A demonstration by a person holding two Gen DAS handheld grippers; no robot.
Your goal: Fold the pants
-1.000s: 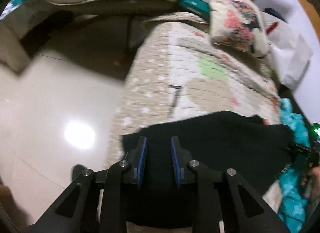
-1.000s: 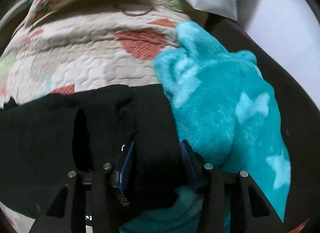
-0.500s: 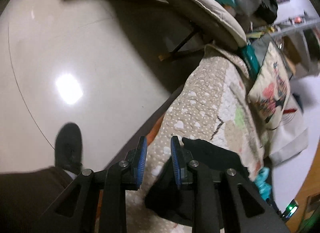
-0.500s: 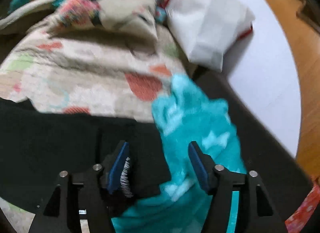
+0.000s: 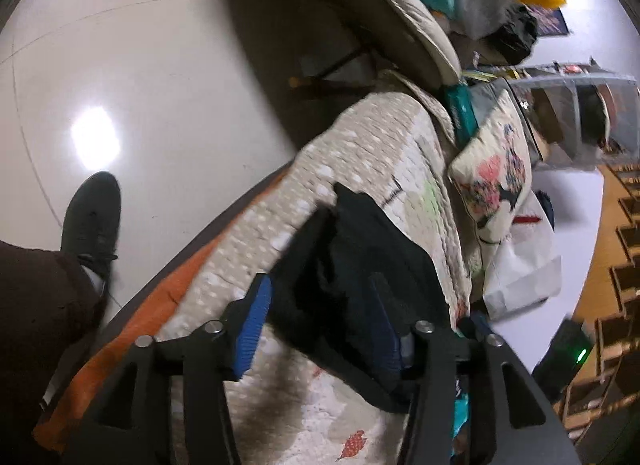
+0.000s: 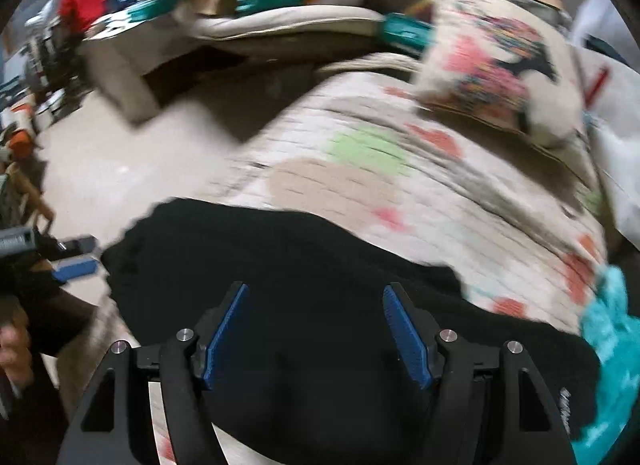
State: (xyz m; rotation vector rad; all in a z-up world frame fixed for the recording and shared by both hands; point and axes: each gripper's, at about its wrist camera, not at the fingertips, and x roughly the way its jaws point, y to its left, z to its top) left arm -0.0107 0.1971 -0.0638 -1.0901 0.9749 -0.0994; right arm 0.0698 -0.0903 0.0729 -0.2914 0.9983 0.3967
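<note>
The black pants (image 5: 360,265) lie folded in a compact stack on the patterned quilt (image 5: 360,153). In the right wrist view they fill the lower middle (image 6: 280,265). My left gripper (image 5: 320,325) is open and empty, raised above the near end of the pants. My right gripper (image 6: 316,321) is open and empty, its blue pads (image 6: 404,337) spread wide above the pants. The left gripper also shows at the left edge of the right wrist view (image 6: 76,265).
A printed pillow (image 5: 496,181) and white bags (image 5: 524,265) lie at the far end of the quilt. A teal fleece blanket (image 6: 612,333) lies to the right of the pants. The floor (image 5: 140,65) and my shoe (image 5: 92,217) are at left. A cushioned chair (image 6: 288,21) stands behind.
Both grippers have opened wide and drawn back up from the pants. The left gripper, shut a second ago, has tilted away toward the floor side. The right view has swung left.
</note>
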